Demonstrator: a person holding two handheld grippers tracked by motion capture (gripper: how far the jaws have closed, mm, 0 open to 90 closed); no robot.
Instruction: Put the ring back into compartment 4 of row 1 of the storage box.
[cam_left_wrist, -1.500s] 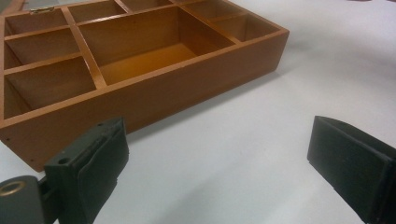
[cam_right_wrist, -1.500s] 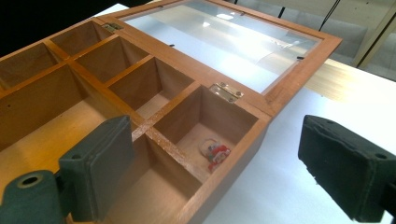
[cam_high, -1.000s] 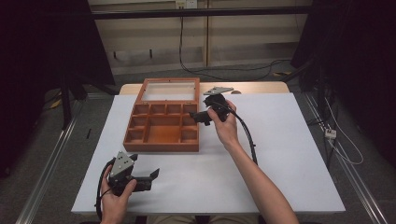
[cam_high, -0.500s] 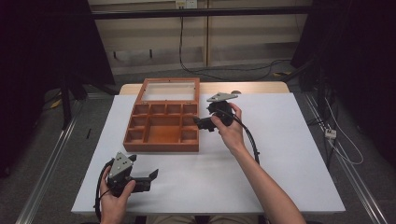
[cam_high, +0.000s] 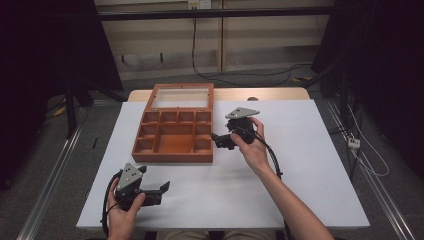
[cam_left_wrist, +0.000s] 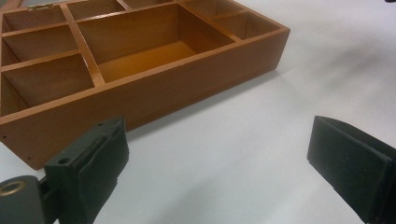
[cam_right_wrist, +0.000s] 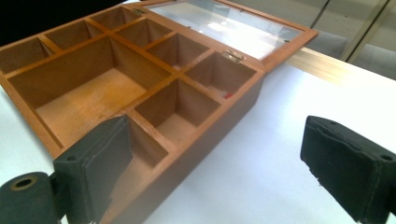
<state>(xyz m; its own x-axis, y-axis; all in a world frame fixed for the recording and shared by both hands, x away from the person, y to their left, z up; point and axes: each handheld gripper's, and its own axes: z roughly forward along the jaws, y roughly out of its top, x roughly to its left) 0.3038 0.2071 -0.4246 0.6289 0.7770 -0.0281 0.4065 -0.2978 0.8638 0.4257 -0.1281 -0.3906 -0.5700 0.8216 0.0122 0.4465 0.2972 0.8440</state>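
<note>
A brown wooden box (cam_high: 172, 136) with several empty compartments stands on the white table (cam_high: 310, 165), its glass lid (cam_high: 182, 97) laid open at the far side. My right gripper (cam_high: 218, 140) hovers at the box's right wall, open. In the right gripper view the right gripper (cam_right_wrist: 210, 172) has one jaw over the box (cam_right_wrist: 116, 93) corner and the other over the table. My left gripper (cam_high: 161, 190) is open near the table's front edge, pointing right. In the left gripper view the left gripper (cam_left_wrist: 219, 172) holds nothing, and the box (cam_left_wrist: 140, 60) lies ahead.
A small red speck (cam_right_wrist: 228, 95) sits in a compartment by the hinge. Bare white tabletop spreads to the right of the box and in front of it. Metal rails (cam_high: 50, 185) and cables (cam_high: 370, 160) run along the floor beside the table.
My right gripper has slid a little toward the person along the box's right side. The left gripper has hardly moved.
</note>
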